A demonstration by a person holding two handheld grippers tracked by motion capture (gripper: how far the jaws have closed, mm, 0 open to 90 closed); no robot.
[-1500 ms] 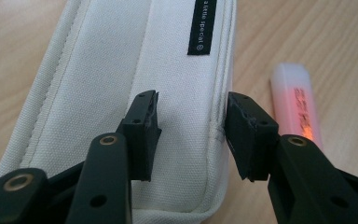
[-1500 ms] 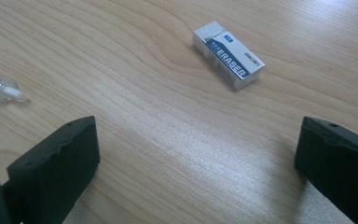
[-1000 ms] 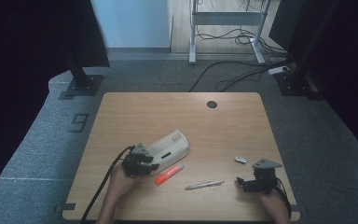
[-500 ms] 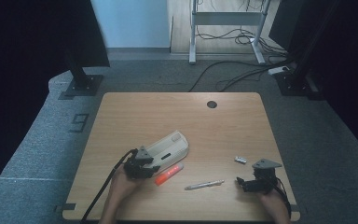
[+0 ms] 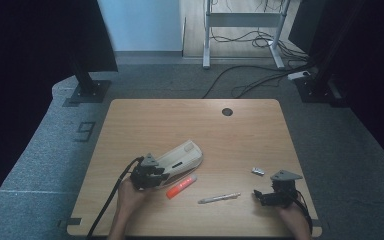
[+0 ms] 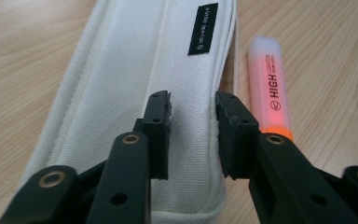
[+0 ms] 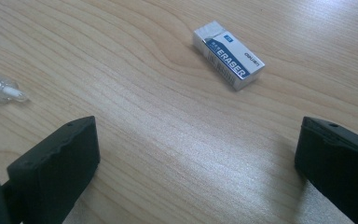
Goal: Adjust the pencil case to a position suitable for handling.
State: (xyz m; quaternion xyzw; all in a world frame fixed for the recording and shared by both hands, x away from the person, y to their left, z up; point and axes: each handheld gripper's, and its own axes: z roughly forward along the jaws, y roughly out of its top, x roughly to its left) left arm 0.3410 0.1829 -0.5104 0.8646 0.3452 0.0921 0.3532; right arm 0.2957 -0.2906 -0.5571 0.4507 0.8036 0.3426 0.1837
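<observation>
A wooden table (image 5: 145, 120) carried a few pieces of stationery near the person's edge; a white fabric pencil case (image 5: 182, 158) lay at the left of centre, slanting up and to the right in the high view, with a small black label (image 6: 202, 29) sewn on its upper face; the left gripper (image 5: 147, 174), held in the person's left hand (image 5: 130, 195), sat at the lower left end of the case; in the left gripper view its jaws stood partly closed, one on top of the fabric and the other at the case's right-hand edge, with a narrow band of the case (image 6: 135, 93) between them, though whether they actually pinched the cloth could not be told; an orange highlighter (image 5: 181, 186) lay just beside the case on its nearer side, running nearly parallel to it, and showed close along the case's edge in the left gripper view (image 6: 269, 91); a pale pen (image 5: 219, 198) lay to the right of the highlighter, a little apart from it; a small white and blue eraser (image 7: 228, 55) rested farther right (image 5: 258, 171); the right gripper (image 5: 270, 196), in the person's right hand (image 5: 292, 217), hovered low near the table's right front corner, its jaws spread wide over bare wood and holding nothing, the eraser lying ahead of them and the pen's clear tip (image 7: 0, 91) off to their left
</observation>
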